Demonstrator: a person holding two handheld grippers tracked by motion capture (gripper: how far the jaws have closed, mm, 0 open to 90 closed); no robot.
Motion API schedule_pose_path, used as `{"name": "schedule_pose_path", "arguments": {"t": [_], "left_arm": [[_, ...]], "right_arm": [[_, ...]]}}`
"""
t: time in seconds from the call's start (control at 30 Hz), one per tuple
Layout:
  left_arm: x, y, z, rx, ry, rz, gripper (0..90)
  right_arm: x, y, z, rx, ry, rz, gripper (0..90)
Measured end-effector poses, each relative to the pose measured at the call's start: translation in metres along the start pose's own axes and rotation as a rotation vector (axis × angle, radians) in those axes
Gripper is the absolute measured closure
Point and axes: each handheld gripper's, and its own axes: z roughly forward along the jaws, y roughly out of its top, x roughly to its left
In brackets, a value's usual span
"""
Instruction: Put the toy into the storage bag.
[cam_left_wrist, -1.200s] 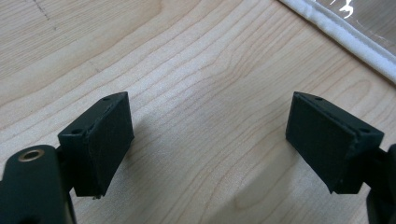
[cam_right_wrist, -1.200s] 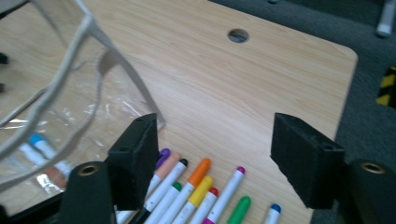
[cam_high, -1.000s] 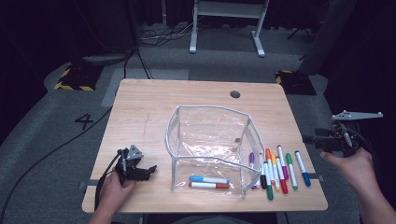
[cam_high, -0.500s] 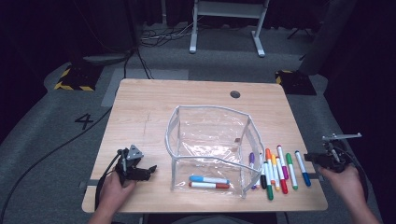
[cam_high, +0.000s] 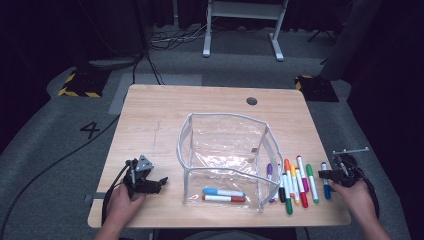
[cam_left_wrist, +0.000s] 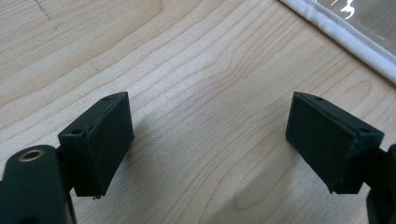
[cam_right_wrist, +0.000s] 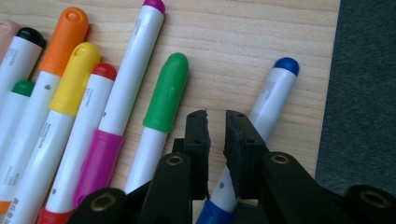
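1. My right gripper (cam_high: 334, 173) sits low at the right edge of the table (cam_high: 150, 115), at the end of the row of markers (cam_high: 292, 180), with my right hand (cam_high: 356, 197) behind it.
2. In the right gripper view its jaws stand nearly together, only a thin slit between the pads. They have just been closing, and nothing is clamped between them.
3. The blue marker (cam_right_wrist: 273, 100) lies directly under those jaws, its white barrel running beneath the right-hand pad and its blue cap pointing away from me. Whether the pads touch it I cannot tell; they seem to sit just above it.
4. The green marker (cam_right_wrist: 166, 95) lies just beside it, then the magenta one (cam_right_wrist: 123, 88), and the red, yellow and orange ones beyond.
5. My left gripper (cam_high: 150, 184) rests near the table's front left corner, its jaws wide apart over bare wood, holding nothing. A corner of the clear pouch (cam_left_wrist: 355, 32) shows in the left gripper view.
6. That pouch (cam_high: 225, 150) stands open mid-table, with a blue and a red marker lying inside at its front.
7. Compared with a second ago, my right gripper has dropped from well above the table's right side down to the markers; my left one has not moved, and the markers lie as they did.
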Motion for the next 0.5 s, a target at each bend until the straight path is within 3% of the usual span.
{"name": "schedule_pose_path", "arguments": {"t": [0.07,0.17,0.37,0.5], "left_arm": [[0.0,0.0,0.0,0.0,0.0,0.0,15.1],[0.0,0.0,0.0,0.0,0.0,0.0,15.1],[0.0,0.0,0.0,-0.001,0.0,0.002,15.1],[0.0,0.0,0.0,0.0,0.001,0.0,15.2]], "right_arm": [[0.001,-0.001,-0.007,-0.037,0.0,-0.007,76.2],[-0.004,-0.001,-0.013,-0.058,-0.016,0.026,71.9],[-0.008,-0.004,0.005,0.022,-0.019,0.054,68.8],[-0.003,-0.004,0.009,0.032,-0.049,0.029,73.2]]}}
